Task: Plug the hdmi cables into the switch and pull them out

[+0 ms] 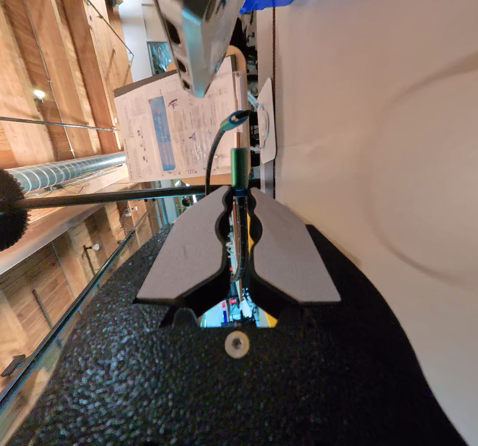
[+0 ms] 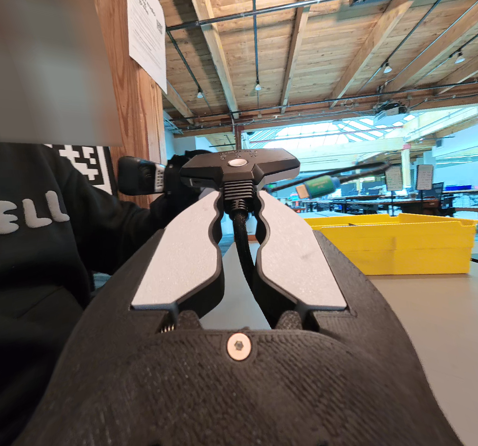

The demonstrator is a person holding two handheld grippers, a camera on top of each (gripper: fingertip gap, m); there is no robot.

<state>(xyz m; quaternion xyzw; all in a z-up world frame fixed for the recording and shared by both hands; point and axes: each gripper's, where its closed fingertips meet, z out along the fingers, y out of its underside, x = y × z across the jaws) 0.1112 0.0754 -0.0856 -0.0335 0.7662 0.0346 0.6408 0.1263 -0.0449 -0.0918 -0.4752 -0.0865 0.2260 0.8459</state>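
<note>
green-plugged hdmi cable in left gripper (printed label, blurred)

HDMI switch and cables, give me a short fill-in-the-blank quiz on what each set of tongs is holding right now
1. The right tongs are shut on the ribbed cable neck of the black ____.
2. The left tongs grip a cable whose plug has a ____ shell.
3. On the table behind the right tongs sits a ____ bin.
4. The green plug is ____ the switch, not inserted.

Missing words: switch; green; yellow; apart from
</note>
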